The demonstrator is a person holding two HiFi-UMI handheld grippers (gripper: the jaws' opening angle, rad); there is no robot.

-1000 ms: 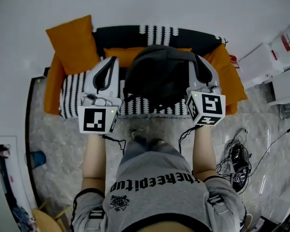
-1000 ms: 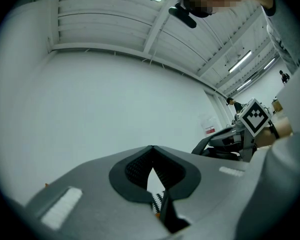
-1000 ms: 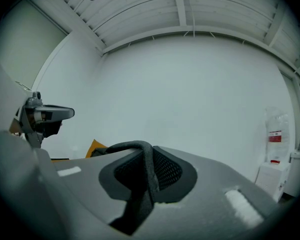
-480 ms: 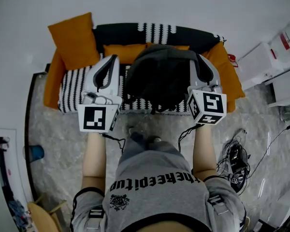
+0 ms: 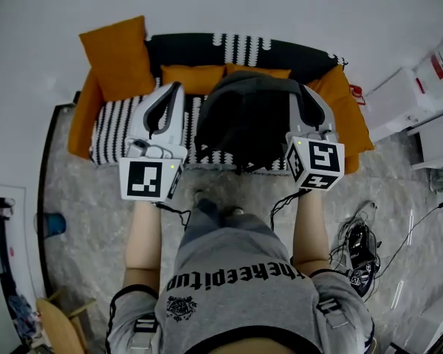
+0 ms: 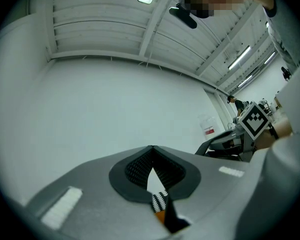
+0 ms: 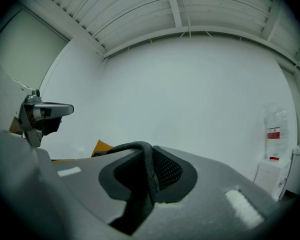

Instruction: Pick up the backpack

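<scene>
The dark grey backpack (image 5: 247, 120) hangs in the air between my two grippers, in front of the striped sofa (image 5: 118, 127). My right gripper (image 5: 304, 98) is at the backpack's right side, shut on its black strap (image 7: 140, 184), which loops up between the jaws in the right gripper view. My left gripper (image 5: 167, 98) is level with it at the backpack's left side, apart from the bag. Its jaws (image 6: 151, 151) meet at the tips with nothing between them; only a sliver of sofa shows through the gap below.
An orange cushion (image 5: 122, 57) leans at the sofa's left end. White boxes (image 5: 413, 94) stand at the right, and a tangle of cables (image 5: 358, 242) lies on the marble floor. A wooden chair (image 5: 55, 330) is at the lower left.
Both grippers and the backpack have drawn back from the sofa together; the sofa sits farther up in the head view. The right grip on the strap is unchanged.
</scene>
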